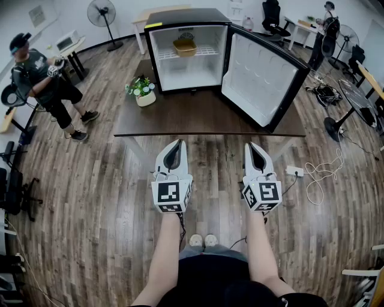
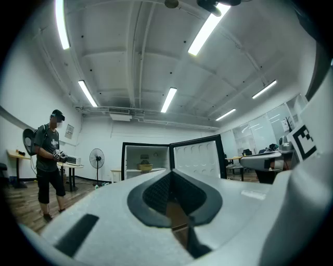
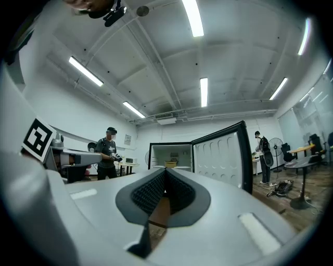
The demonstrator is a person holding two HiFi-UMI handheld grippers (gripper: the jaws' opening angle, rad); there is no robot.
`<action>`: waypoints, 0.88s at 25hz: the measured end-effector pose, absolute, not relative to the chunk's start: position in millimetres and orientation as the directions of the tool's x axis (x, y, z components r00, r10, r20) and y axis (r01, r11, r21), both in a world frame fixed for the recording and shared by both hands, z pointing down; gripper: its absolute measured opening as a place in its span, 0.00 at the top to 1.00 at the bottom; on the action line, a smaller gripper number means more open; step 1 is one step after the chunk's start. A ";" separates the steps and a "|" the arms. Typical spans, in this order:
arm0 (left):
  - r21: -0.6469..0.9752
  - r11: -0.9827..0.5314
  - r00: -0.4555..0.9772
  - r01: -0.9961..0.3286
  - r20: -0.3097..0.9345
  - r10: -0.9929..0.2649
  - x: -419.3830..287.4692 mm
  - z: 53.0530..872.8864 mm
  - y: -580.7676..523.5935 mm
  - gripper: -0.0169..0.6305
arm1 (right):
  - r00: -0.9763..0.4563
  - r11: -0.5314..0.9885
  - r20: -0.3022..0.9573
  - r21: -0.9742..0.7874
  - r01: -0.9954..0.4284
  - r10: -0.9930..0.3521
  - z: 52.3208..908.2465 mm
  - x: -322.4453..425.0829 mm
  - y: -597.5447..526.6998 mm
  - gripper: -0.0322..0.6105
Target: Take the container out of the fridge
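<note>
A small black fridge (image 1: 189,51) stands on a dark table (image 1: 204,117), its door (image 1: 261,78) swung wide open to the right. On its upper wire shelf sits a tan container (image 1: 185,47), also visible far off in the left gripper view (image 2: 145,167) and the right gripper view (image 3: 170,163). My left gripper (image 1: 174,150) and right gripper (image 1: 254,151) are held side by side over the floor in front of the table, well short of the fridge. Both are shut with nothing between the jaws.
A potted plant (image 1: 143,91) stands on the table's left side. A person (image 1: 45,84) stands at the left, another (image 1: 327,30) at the back right. Standing fans (image 1: 103,18), cables (image 1: 318,174) and desks ring the wooden floor.
</note>
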State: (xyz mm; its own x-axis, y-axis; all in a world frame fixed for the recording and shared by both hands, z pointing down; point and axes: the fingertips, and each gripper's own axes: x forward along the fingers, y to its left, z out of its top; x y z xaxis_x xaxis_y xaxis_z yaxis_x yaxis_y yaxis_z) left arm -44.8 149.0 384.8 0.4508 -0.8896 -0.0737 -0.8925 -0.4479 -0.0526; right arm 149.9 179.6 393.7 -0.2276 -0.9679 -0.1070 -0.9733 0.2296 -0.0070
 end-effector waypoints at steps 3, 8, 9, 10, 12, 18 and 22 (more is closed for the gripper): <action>-0.053 -0.447 0.450 -0.893 -0.075 -0.890 -44.7 382.2 150.9 0.96 | -0.231 0.232 -0.102 -0.006 -0.973 -0.968 393.5 150.1 181.4 0.94; -0.052 -0.446 0.449 -0.893 -0.071 -0.891 -43.6 385.0 153.4 0.96 | -0.231 0.234 -0.102 -0.010 -0.972 -0.968 395.3 152.0 183.3 0.94; -0.053 -0.446 0.449 -0.894 -0.070 -0.891 -43.7 385.4 153.7 0.96 | -0.231 0.234 -0.102 -0.012 -0.972 -0.968 395.5 152.3 183.5 0.94; -0.055 -0.445 0.448 -0.894 -0.068 -0.891 -43.7 385.6 153.8 0.96 | -0.231 0.234 -0.102 -0.014 -0.972 -0.968 395.6 152.5 183.4 0.94; -0.056 -0.445 0.448 -0.894 -0.065 -0.892 -44.2 386.2 153.3 0.96 | -0.231 0.234 -0.101 -0.017 -0.972 -0.968 396.1 152.8 182.8 0.94; -0.053 -0.441 0.443 -0.896 -0.049 -0.895 -50.5 392.5 151.1 0.96 | -0.213 0.214 -0.083 -0.003 -0.977 -0.974 402.4 151.9 180.1 0.94; -0.051 -0.441 0.443 -0.896 -0.040 -0.896 -61.6 396.7 147.3 0.96 | -0.208 0.210 -0.084 -0.016 -0.978 -0.974 406.2 143.6 175.6 0.93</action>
